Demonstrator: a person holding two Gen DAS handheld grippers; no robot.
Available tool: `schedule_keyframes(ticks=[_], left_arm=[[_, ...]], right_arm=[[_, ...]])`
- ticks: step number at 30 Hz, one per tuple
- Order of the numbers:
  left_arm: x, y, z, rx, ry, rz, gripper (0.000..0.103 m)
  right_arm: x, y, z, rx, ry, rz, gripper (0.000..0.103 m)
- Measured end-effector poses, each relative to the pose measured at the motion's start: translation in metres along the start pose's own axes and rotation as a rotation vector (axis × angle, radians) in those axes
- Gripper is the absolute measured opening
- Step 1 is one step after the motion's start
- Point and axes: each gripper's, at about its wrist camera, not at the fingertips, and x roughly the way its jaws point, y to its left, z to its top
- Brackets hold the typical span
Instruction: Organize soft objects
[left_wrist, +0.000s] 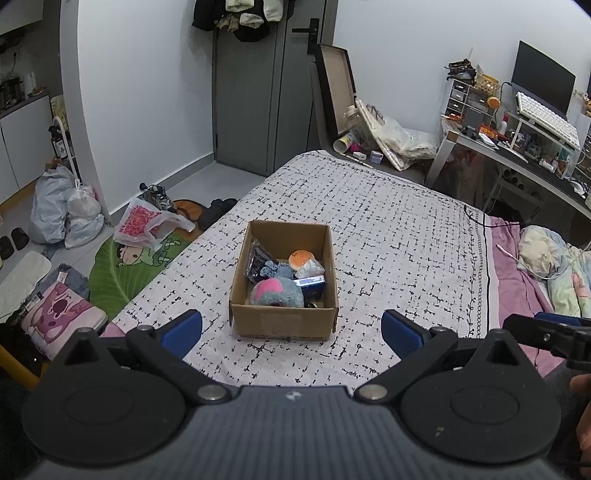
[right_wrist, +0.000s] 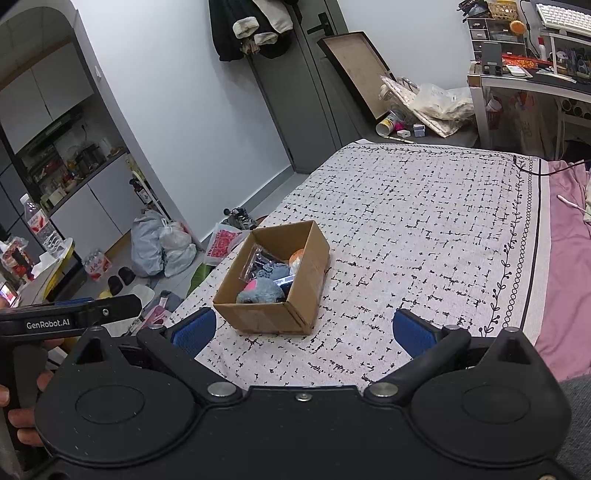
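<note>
At the centre of the left wrist view, an open brown cardboard box (left_wrist: 283, 317) sits on the bed's white blanket with a black broken-grid pattern (left_wrist: 388, 236). Inside it, nearest the lower edge of the frame, lies a grey plush toy with a pink patch (left_wrist: 275, 293). Beside that, toward the right wall of the box, is a blue packet with a white label (left_wrist: 312, 285). Higher in the frame rest a round orange bun-shaped soft toy (left_wrist: 301, 259), a small blue-grey knitted piece (left_wrist: 275, 269) and a dark item in a clear plastic bag (left_wrist: 256, 260) leaning against the left wall.

The left tool (left_wrist: 291, 330) hangs low in the frame in front of the box, its blue-padded fingers (left_wrist: 183, 330) spread wide apart and gripping nothing. At the right edge of this view, the black arm of the other device juts in over a pink sheet (left_wrist: 517, 295).

From the right wrist view the same box (right_wrist: 273, 317) appears left of centre, turned at an angle, with the grey plush (right_wrist: 260, 291) showing inside. The right tool (right_wrist: 304, 330) is likewise wide apart and empty, its blue pads (right_wrist: 413, 330) above the blanket (right_wrist: 424, 221). At the left edge a hand (right_wrist: 22, 406) holds a black handle marked GenRobot.AI (right_wrist: 48, 324).
</note>
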Motion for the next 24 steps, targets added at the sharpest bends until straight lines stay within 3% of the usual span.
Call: schedule_keyframes(ticks=[10, 24], left_arm=[[0.008, 0.002, -0.002, -0.022, 0.019, 0.004, 0.102], [0.016, -0.015, 0.004, 0.033, -0.002, -0.009, 0.102]], right_arm=[[0.002, -0.004, -0.001, 0.005, 0.004, 0.005, 0.103], [0.009, -0.015, 0.000, 0.016, 0.018, 0.011, 0.103]])
